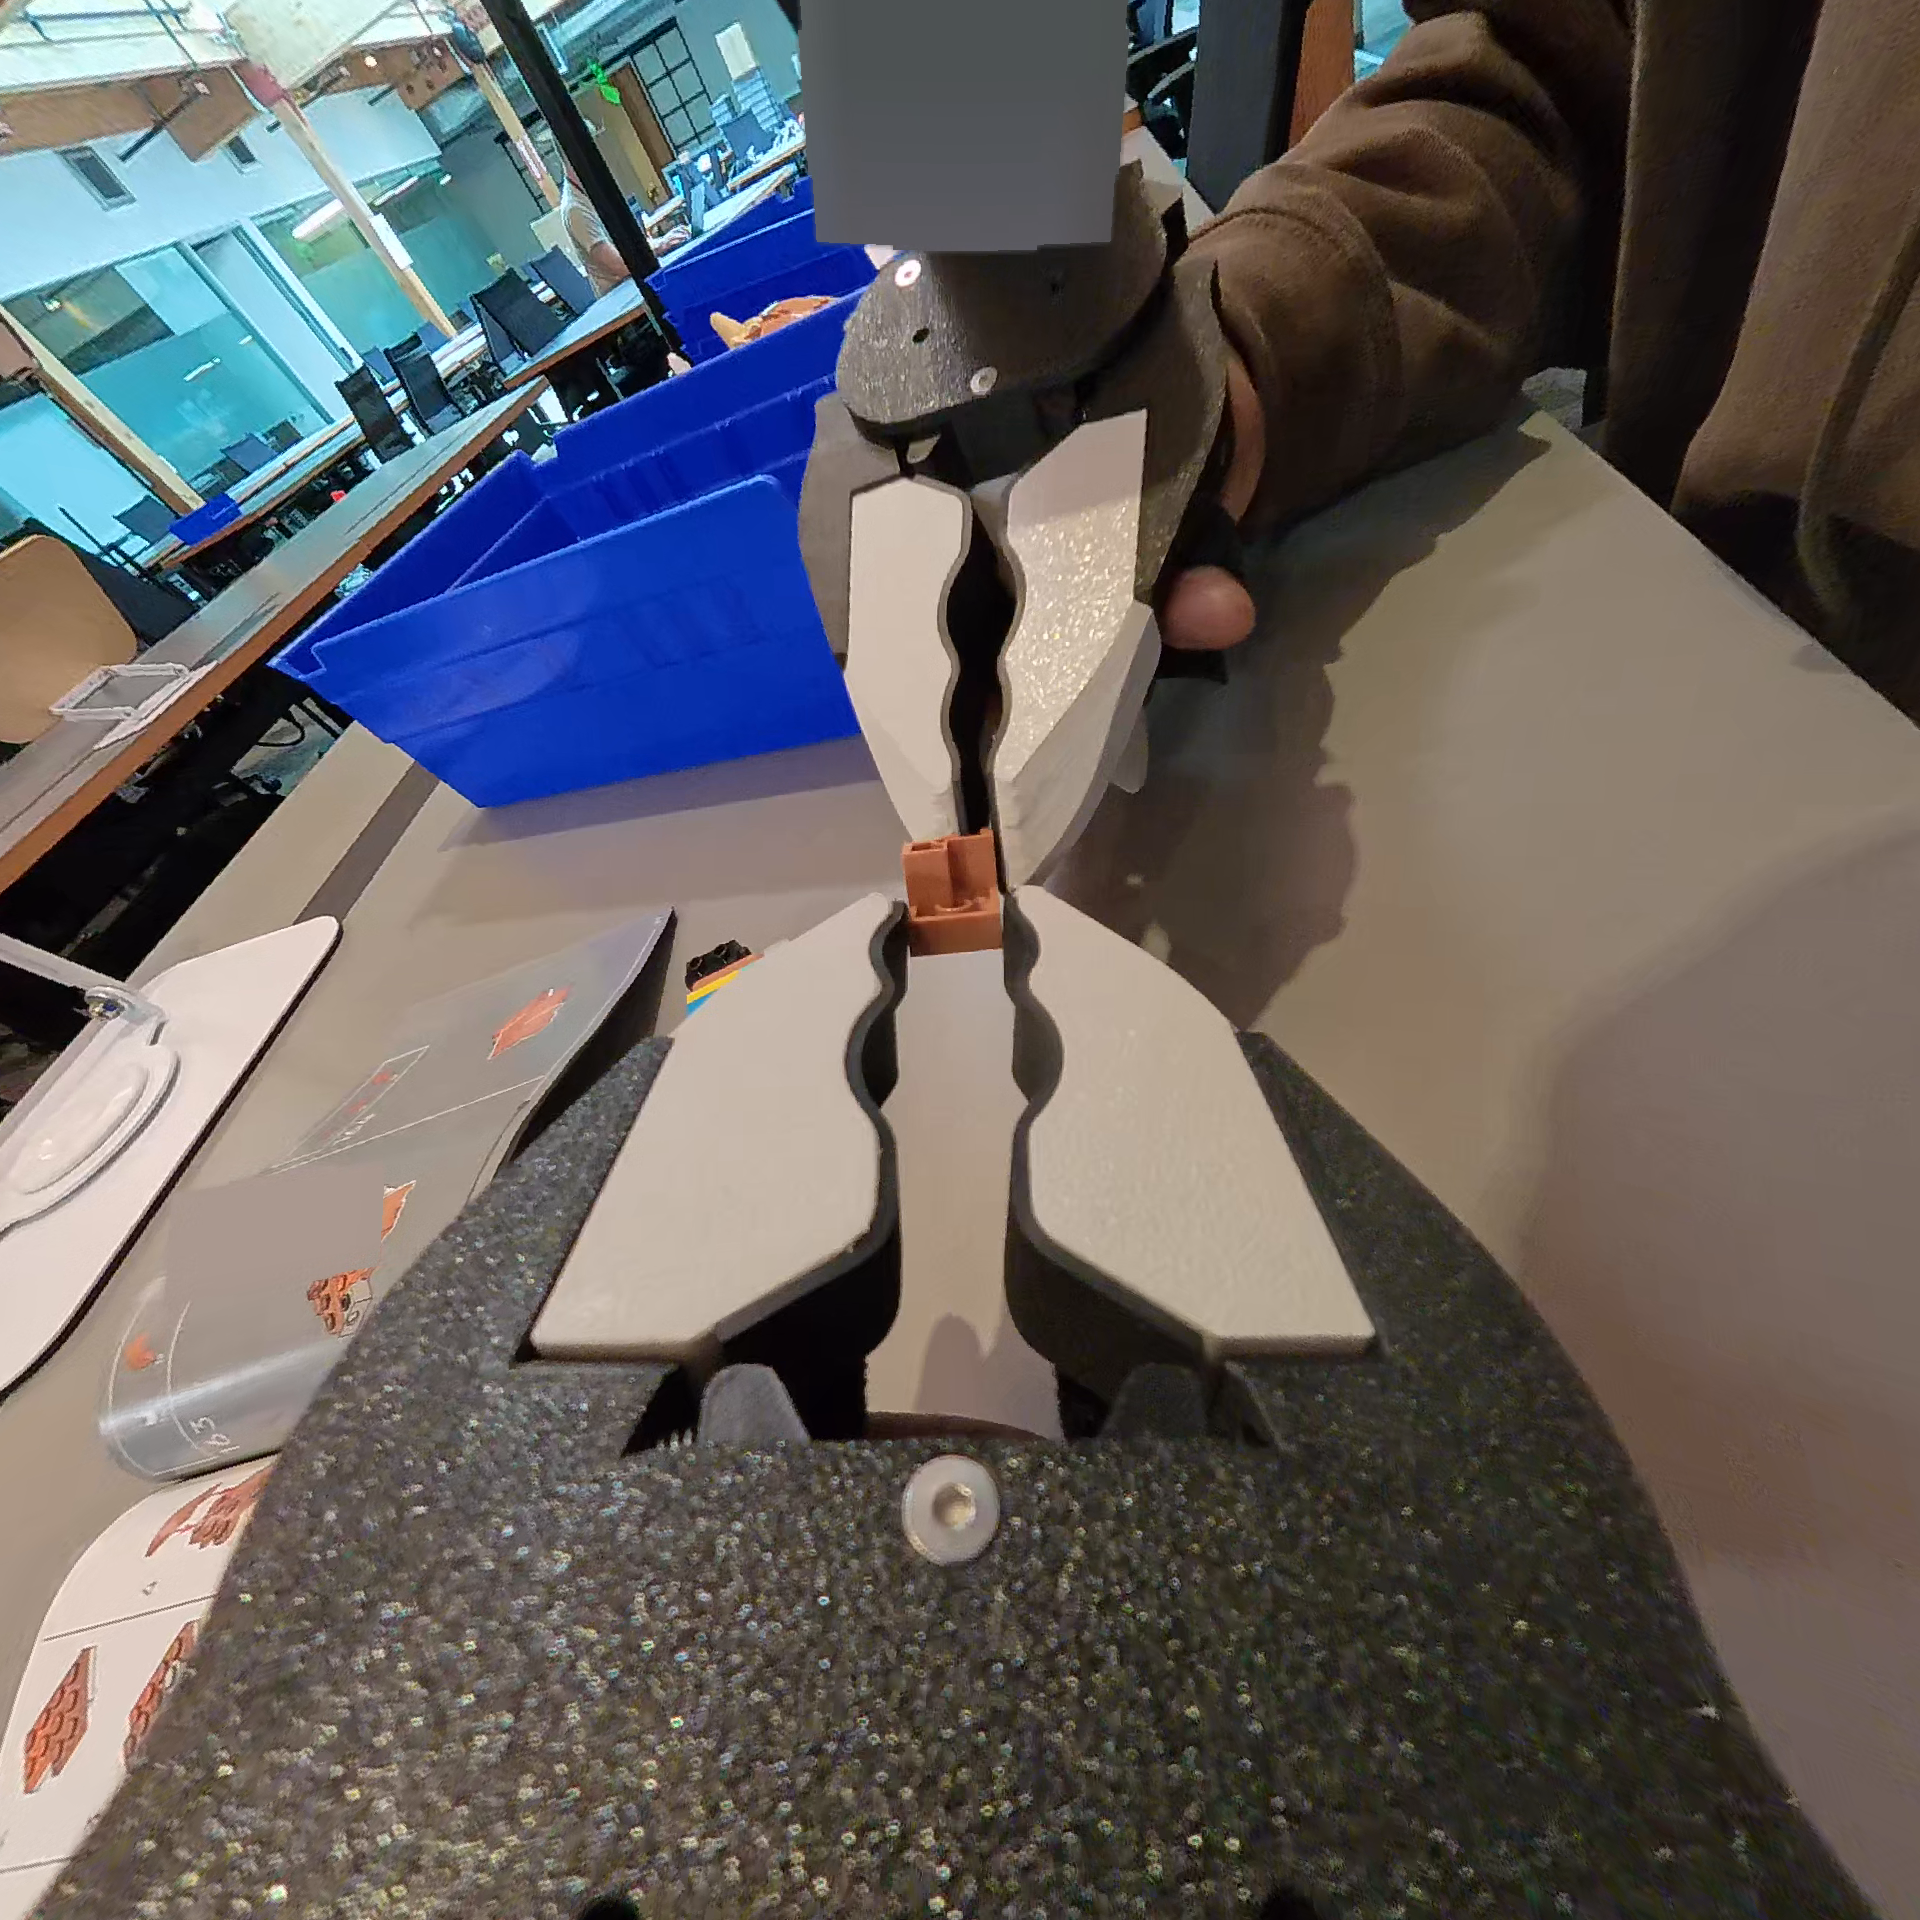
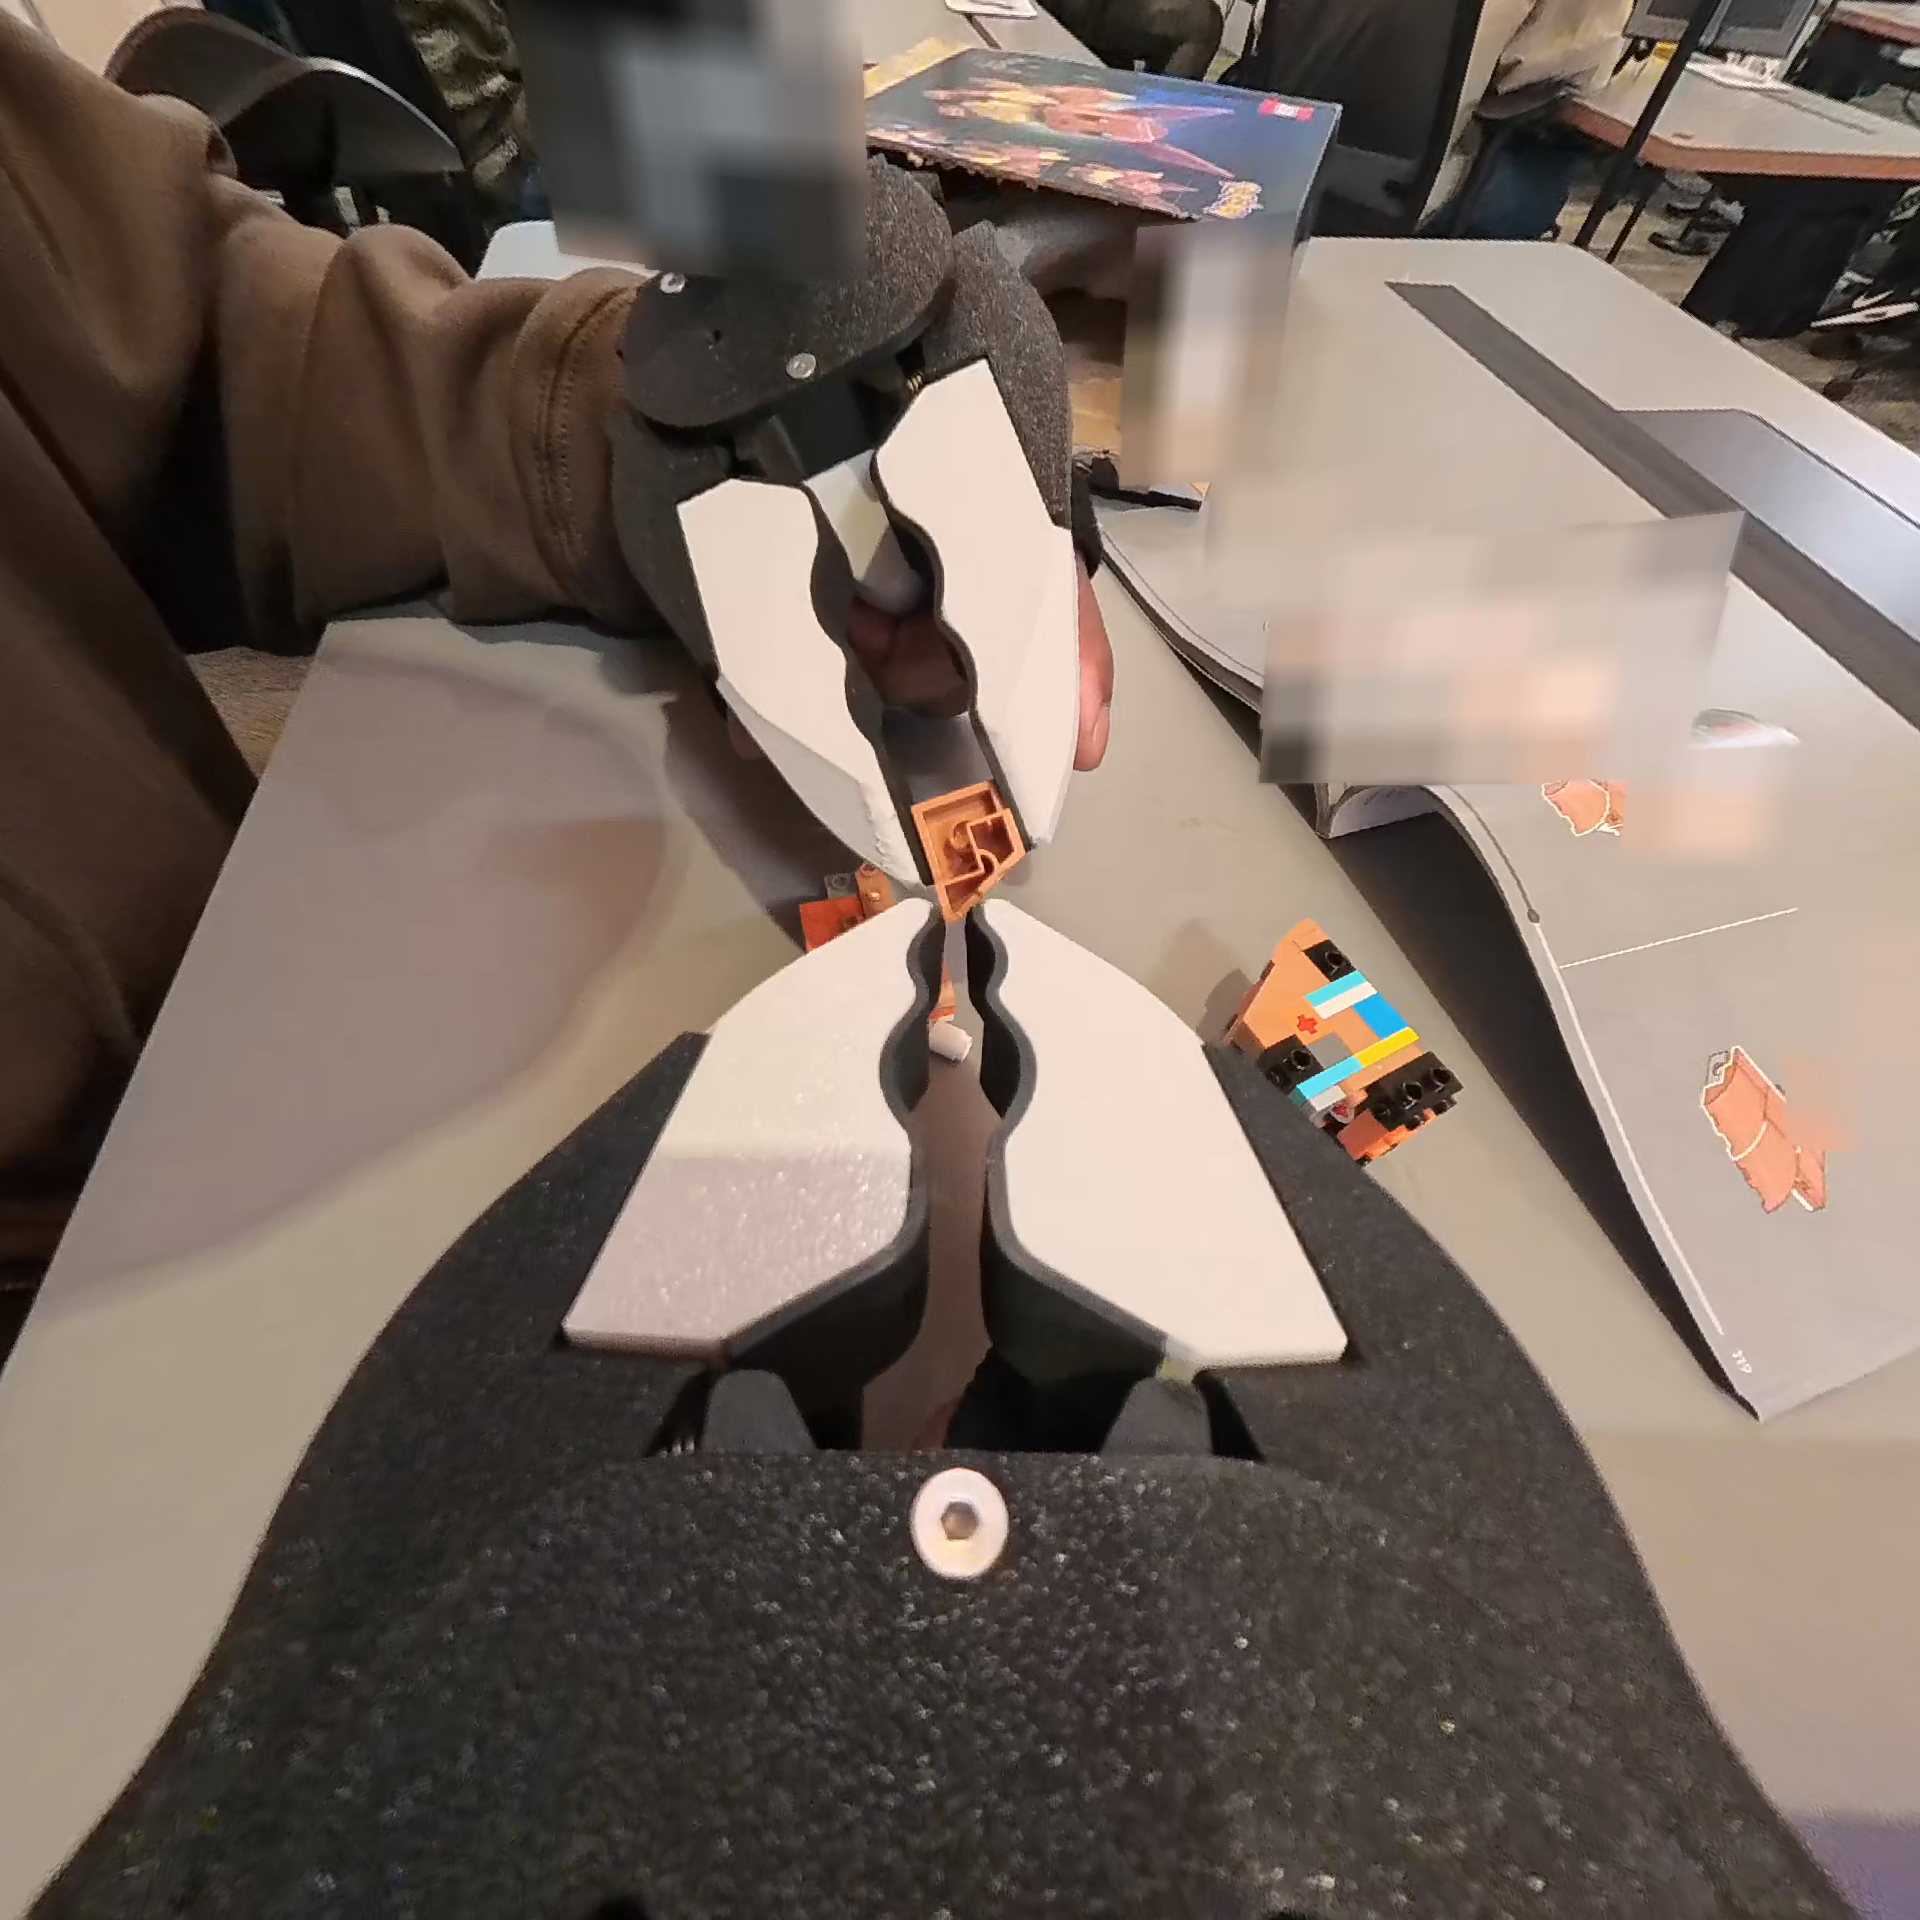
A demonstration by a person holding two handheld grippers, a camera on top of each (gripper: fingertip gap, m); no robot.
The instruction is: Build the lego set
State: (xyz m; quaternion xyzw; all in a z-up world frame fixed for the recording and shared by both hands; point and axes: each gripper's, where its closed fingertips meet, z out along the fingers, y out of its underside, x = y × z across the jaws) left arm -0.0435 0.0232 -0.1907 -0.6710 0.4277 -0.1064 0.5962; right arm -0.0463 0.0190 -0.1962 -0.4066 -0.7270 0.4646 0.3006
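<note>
A small brown lego piece is held in the air between both grippers, which meet tip to tip over the grey table. My left gripper is shut on it across its sides. My right gripper is nearly closed and pinches the piece's lower corner. The right gripper also shows from above in the left wrist view, and the left gripper shows in the right wrist view. A partly built orange model with black, blue and yellow bricks lies on the table to the right.
Loose orange pieces and a small white piece lie under the grippers. An open instruction booklet lies at the right. Blue bins stand at the table's far left. The set's box stands behind. A person's brown sleeve is close. My two grippers' fingertips are within a few centimetres of each other.
</note>
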